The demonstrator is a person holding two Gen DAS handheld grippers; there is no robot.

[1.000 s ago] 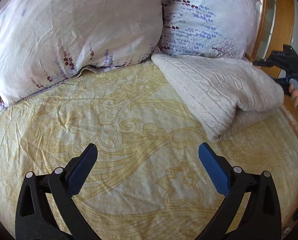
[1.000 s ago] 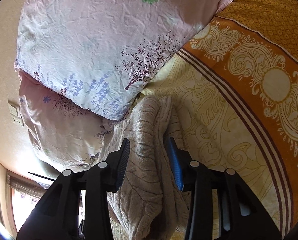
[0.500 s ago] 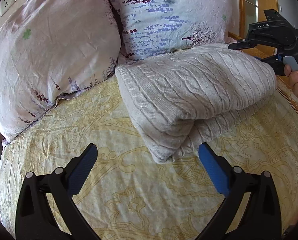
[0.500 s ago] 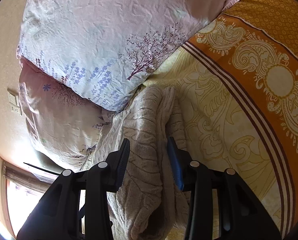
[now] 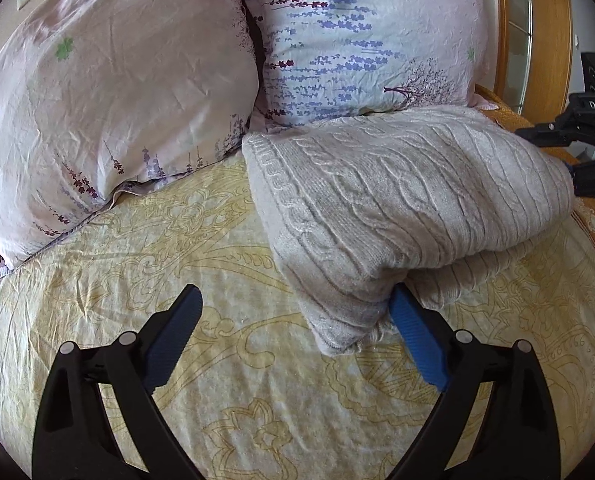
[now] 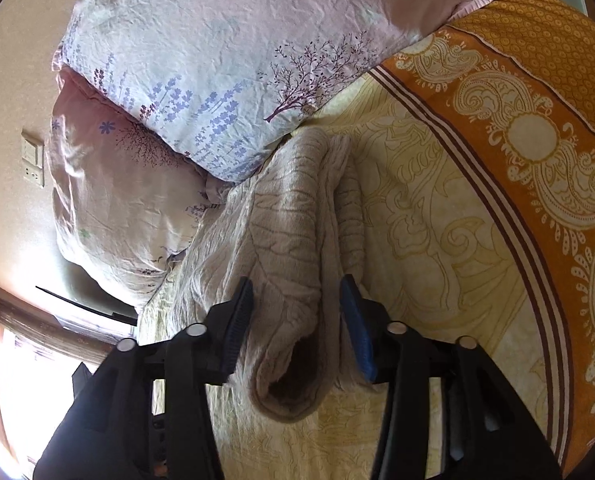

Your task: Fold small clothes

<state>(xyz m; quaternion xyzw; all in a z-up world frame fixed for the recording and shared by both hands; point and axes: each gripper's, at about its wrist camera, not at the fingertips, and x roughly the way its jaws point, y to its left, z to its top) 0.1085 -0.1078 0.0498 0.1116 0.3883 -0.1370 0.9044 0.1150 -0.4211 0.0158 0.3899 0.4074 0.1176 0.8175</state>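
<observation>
A folded beige cable-knit sweater point(image 5: 397, 200) lies on the yellow patterned bedsheet point(image 5: 177, 264), its far edge against the pillows. My left gripper point(image 5: 293, 324) is open; the sweater's near corner lies between its jaws, and the right blue finger point(image 5: 415, 344) touches the fold. My right gripper point(image 6: 295, 320) is shut on the sweater's point(image 6: 289, 240) other folded end, with thick cloth between its pads. The right gripper also shows in the left wrist view point(image 5: 577, 152) at the sweater's far right end.
Two floral pillows point(image 5: 109, 92) point(image 5: 361, 36) stand at the head of the bed. A wooden headboard frame point(image 5: 545, 28) is at the right. An orange patterned border point(image 6: 517, 128) runs along the sheet. Wall sockets point(image 6: 33, 164) sit beside the pillows.
My left gripper swung right and moved up to the sweater, whose corner now lies between its open jaws. My right gripper kept its hold on the sweater.
</observation>
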